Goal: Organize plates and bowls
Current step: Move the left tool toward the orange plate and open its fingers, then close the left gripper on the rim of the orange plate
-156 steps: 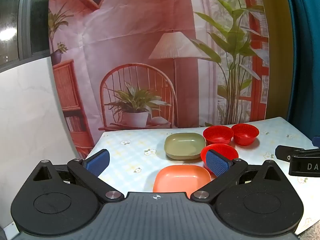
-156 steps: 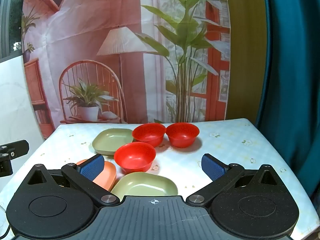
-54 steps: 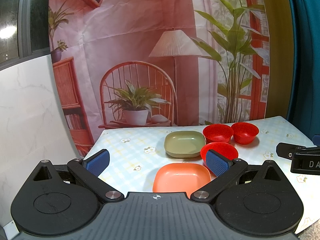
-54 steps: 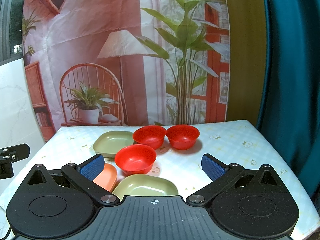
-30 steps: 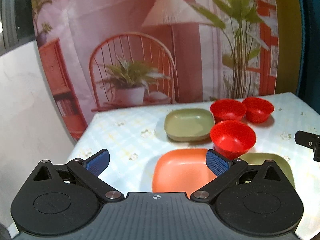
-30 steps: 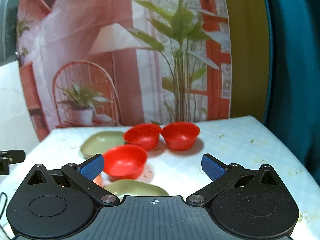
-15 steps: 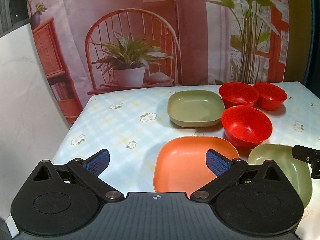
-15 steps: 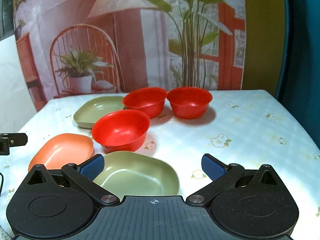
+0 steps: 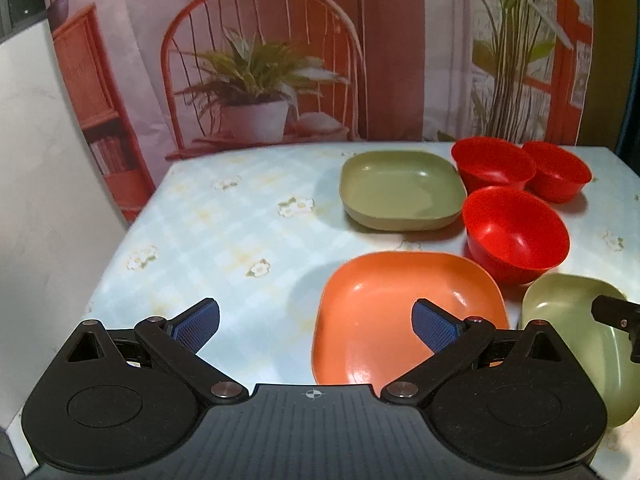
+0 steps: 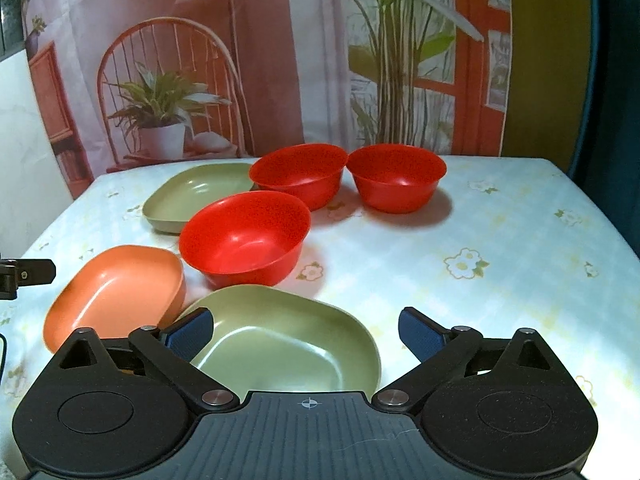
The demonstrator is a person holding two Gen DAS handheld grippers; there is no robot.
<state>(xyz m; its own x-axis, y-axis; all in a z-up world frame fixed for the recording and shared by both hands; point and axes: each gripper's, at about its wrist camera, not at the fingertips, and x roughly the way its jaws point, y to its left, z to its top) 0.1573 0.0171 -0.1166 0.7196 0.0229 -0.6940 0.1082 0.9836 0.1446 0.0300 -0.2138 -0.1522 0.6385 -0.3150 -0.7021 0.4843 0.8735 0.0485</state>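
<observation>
My left gripper is open and empty, low over the near left edge of an orange plate. My right gripper is open and empty, just above a near green plate. The orange plate lies to that plate's left. A red bowl stands behind them, with two more red bowls at the back. A far green plate lies at the back, left of the bowls. The near green plate also shows at the left wrist view's right edge.
The table has a pale floral cloth. A printed backdrop hangs behind it. A white wall stands at the left. The right gripper's tip shows over the near green plate.
Both grippers have moved forward and tilted down toward the table; the plates and bowls now look closer. Both stay open. The dishes have not moved.
</observation>
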